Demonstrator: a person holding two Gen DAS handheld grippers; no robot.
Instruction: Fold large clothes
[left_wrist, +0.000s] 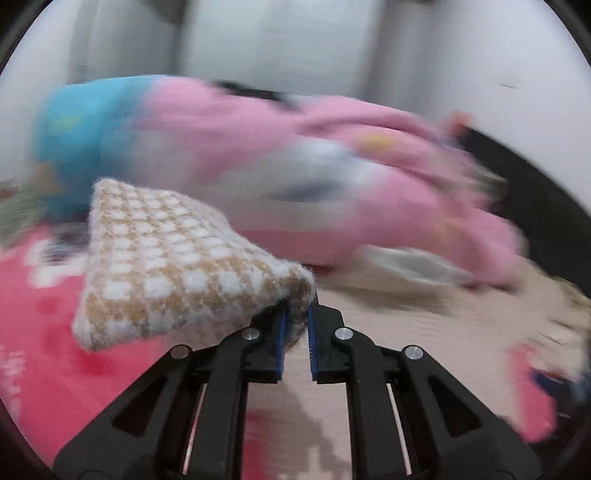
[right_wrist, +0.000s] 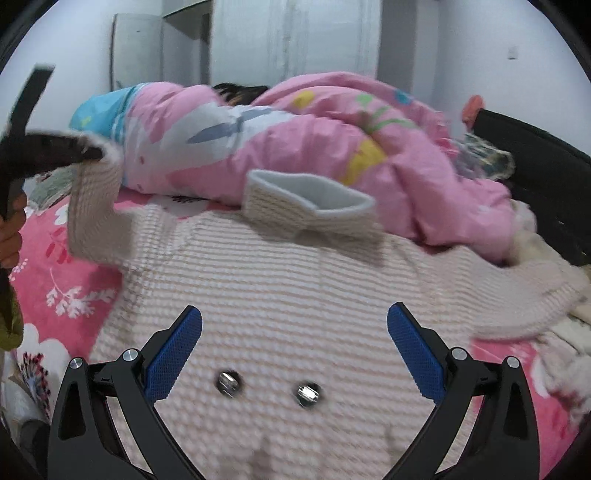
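Knit fabric: a cream-and-tan checked sweater (right_wrist: 280, 295) lies spread on the bed, collar (right_wrist: 310, 206) toward the pink quilt (right_wrist: 332, 147), one sleeve raised at its left side.
Left gripper (left_wrist: 295, 325): jaws pressed together on the sleeve cuff (left_wrist: 177, 266), which hangs lifted off the floral sheet (left_wrist: 44, 332).
Right gripper (right_wrist: 293, 354): blue pads spread wide, holding nothing, poised over the sweater body near its lower part.
Risk, slip: only a small edge of the cuff sits between the left pads; a quick pull could probably draw the fuzzy knit free.
Risk, drag: hauling the sleeve across with the body unpinned may likely shift or bunch the whole garment, skewing the fold.
Risk, snag: the collar lies just beside the quilt, so a wide sweep could catch the bedding.
Risk, blur: the left view is smeared, so cuff placement is hard to judge.
Count, grippers: two.
Count, sweaters: one.
Count, sleeves visible: two, one lifted, one lying at the right edge.
Count, quilts: one.
Count, sheets: one.
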